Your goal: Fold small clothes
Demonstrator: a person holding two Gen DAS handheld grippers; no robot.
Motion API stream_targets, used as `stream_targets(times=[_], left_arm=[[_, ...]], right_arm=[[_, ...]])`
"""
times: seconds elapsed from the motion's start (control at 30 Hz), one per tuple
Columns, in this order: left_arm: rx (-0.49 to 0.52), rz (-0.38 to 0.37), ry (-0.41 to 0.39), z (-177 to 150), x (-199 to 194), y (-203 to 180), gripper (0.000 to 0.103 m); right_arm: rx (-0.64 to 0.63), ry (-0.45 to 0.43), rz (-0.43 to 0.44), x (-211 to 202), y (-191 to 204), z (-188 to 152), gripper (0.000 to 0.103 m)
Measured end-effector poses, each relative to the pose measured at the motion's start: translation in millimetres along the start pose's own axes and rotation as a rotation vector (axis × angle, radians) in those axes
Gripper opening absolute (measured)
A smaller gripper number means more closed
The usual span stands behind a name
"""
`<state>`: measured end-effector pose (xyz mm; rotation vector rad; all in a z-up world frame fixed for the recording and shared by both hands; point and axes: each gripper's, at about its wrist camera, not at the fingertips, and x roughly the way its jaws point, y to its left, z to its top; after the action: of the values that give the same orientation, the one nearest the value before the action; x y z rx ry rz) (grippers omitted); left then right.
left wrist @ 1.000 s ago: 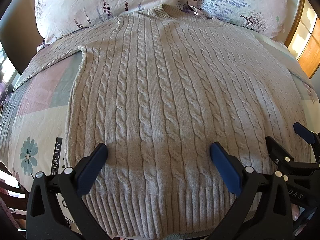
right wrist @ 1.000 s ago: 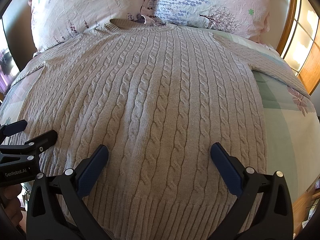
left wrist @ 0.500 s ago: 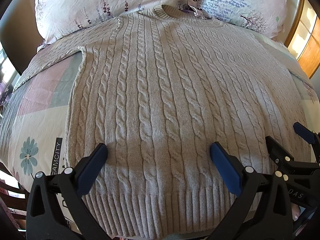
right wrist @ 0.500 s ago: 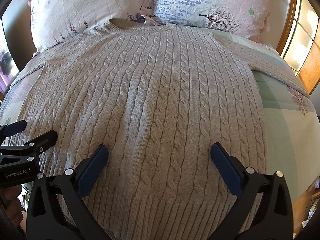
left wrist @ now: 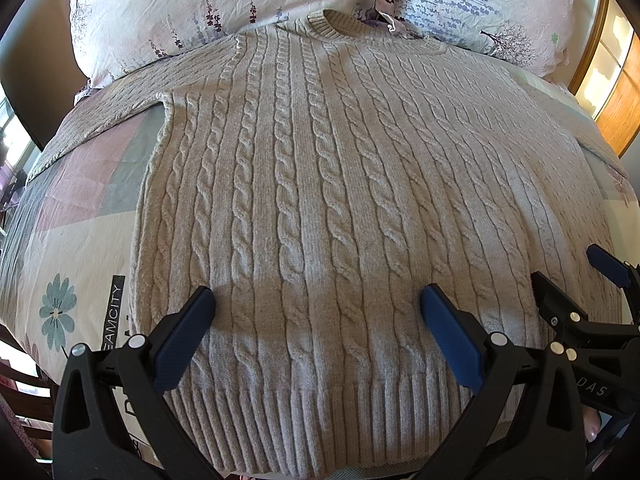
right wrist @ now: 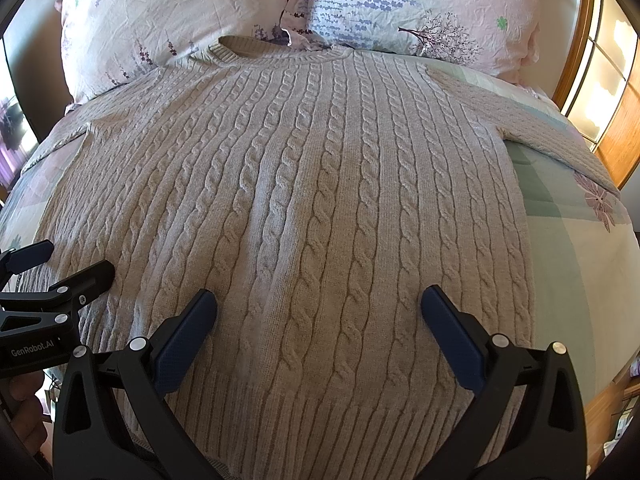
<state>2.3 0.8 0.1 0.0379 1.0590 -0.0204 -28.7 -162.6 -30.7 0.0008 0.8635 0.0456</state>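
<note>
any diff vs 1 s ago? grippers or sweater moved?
Nothing visibly changed. The sweater lies flat on the bed as before, collar at the pillows, sleeves spread to both sides. The left gripper and right gripper still hover open over the hem, holding nothing.

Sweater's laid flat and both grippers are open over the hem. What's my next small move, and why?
Probably lower the left gripper and right gripper onto the sweater hem and close. The sweater lies unfolded on the bed, collar at the pillows; both grippers' jaws stand wide, holding nothing.
</note>
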Motion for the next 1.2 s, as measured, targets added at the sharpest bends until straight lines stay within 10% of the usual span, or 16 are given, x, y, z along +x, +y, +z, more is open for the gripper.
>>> stream_targets(times=[1.2], left_arm=[[0.026,-0.007,-0.044,-3,-3,-1,0.101]], right_arm=[[-0.056,-0.108,0.049,-6,-1,-11,0.102]])
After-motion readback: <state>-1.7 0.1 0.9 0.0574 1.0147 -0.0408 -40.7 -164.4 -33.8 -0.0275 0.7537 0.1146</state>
